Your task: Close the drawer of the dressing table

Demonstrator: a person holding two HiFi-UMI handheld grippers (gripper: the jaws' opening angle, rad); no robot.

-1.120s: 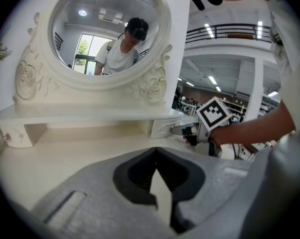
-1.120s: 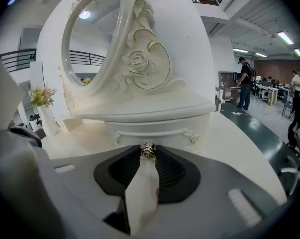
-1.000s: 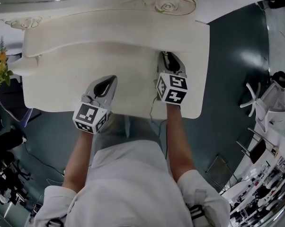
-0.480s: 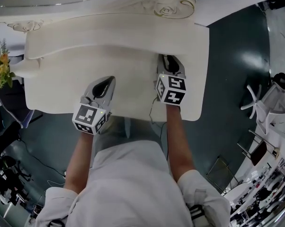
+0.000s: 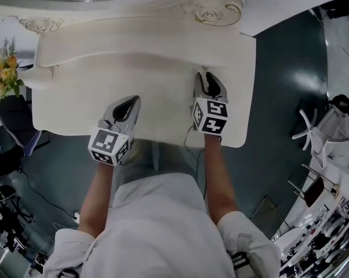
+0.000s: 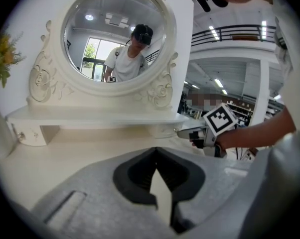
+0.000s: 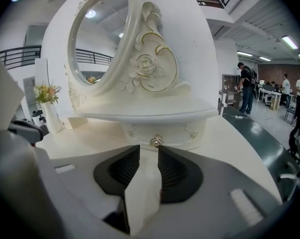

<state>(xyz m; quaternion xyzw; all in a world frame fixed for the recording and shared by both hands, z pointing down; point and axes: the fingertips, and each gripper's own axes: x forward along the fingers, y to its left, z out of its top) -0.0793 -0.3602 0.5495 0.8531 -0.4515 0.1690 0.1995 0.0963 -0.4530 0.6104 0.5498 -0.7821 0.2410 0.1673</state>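
The cream dressing table (image 5: 64,106) fills the head view, its mirror shelf (image 5: 134,42) along the far side. Under that shelf a small drawer front (image 7: 162,129) with a metal knob (image 7: 156,141) faces my right gripper. My right gripper (image 5: 204,77) (image 7: 149,151) hovers over the tabletop just short of the knob, its jaws a narrow gap apart and holding nothing. My left gripper (image 5: 127,104) (image 6: 156,151) rests low over the tabletop nearer the front edge, fingertips touching, empty. A second small drawer (image 6: 28,133) sits under the shelf's left end.
An oval mirror (image 6: 112,34) with carved roses stands on the shelf. A vase of yellow flowers (image 5: 5,77) is at the table's left end. Dark floor (image 5: 284,86) surrounds the table; white chairs (image 5: 322,129) stand to the right.
My right gripper has drawn back a little from the shelf toward the front edge. The left gripper has barely moved.
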